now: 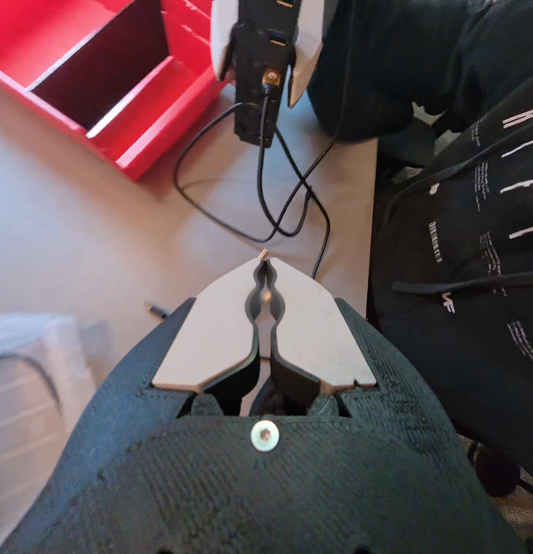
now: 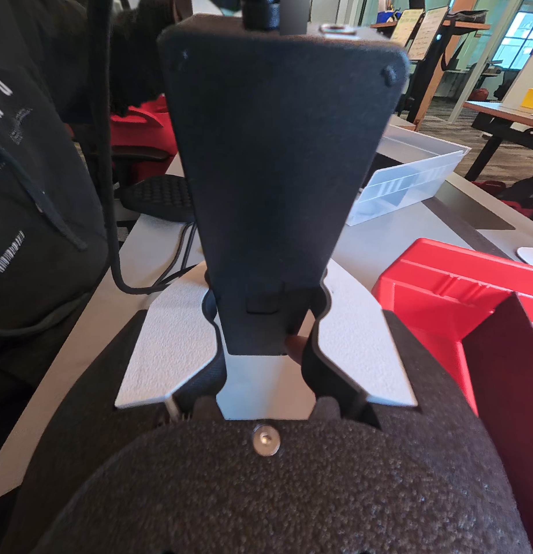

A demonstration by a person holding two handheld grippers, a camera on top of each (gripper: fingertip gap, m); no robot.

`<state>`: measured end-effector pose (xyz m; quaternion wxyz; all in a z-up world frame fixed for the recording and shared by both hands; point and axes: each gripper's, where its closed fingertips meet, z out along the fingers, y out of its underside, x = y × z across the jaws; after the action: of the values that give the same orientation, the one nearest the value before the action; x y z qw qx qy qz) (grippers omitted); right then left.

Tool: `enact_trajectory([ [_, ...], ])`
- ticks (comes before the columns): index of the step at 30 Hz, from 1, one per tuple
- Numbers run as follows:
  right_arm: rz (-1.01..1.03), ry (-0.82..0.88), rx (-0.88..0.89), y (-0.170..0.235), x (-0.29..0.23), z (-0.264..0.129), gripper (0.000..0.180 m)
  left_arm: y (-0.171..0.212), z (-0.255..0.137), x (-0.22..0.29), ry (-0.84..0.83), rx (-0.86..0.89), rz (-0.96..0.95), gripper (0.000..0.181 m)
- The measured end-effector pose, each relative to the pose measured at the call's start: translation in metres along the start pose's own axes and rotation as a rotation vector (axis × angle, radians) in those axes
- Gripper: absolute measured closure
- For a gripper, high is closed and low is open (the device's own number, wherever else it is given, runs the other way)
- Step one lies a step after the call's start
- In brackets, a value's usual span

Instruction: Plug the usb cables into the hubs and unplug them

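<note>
Closest to me, the left gripper (image 1: 263, 262) is clenched on a USB plug (image 1: 263, 255), whose metal tip pokes out just past the fingertips and points straight ahead. Its thin black cable (image 1: 320, 248) trails off to the right of the fingers and loops over the pale table (image 1: 79, 224). A second, loose plug (image 1: 154, 308) lies on the table just left of this gripper, untouched.

Ahead of the plug, held up above the table, is the black hub (image 1: 257, 87). The right gripper (image 1: 259, 69) grasps it across its width, a white finger on either side. From the right wrist view the same grip shows from behind: the hub's flat back (image 2: 277, 168) stands tall between the fingers, filling the middle of the frame.

What matters is the line-up. The hub's long axis runs nearly along the left gripper's own direction, with its ports stacked in a row facing that way. One port low down already carries a gold-toned plug (image 1: 271, 78), and open ports (image 1: 278, 39) sit above it. The held plug is well apart from the hub and below those free ports, so I judge the left gripper must travel forward and rise to meet one.

Farther back sits a red bin (image 1: 115, 99), and a clear tray (image 2: 409, 180) beyond.
</note>
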<state>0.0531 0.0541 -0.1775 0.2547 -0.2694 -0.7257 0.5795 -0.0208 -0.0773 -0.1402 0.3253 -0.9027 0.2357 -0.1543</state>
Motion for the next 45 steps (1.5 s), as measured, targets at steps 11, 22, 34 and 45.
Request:
enact_trajectory([
  [11,0.024,0.003,-0.007,0.005,0.004,0.000,0.117,0.007,0.072,-0.031,0.068,-0.012,0.182,0.179],
  [22,0.036,0.005,-0.020,0.010,0.007,0.000,0.117,0.067,0.131,-0.037,0.134,-0.196,0.304,0.160],
  [34,0.034,0.012,-0.011,0.009,0.008,-0.008,0.117,0.067,0.156,-0.029,0.117,-0.172,0.399,0.167],
  [45,0.021,0.005,-0.016,0.009,0.006,-0.008,0.117,0.045,0.088,-0.059,-0.016,0.092,0.168,0.168],
])
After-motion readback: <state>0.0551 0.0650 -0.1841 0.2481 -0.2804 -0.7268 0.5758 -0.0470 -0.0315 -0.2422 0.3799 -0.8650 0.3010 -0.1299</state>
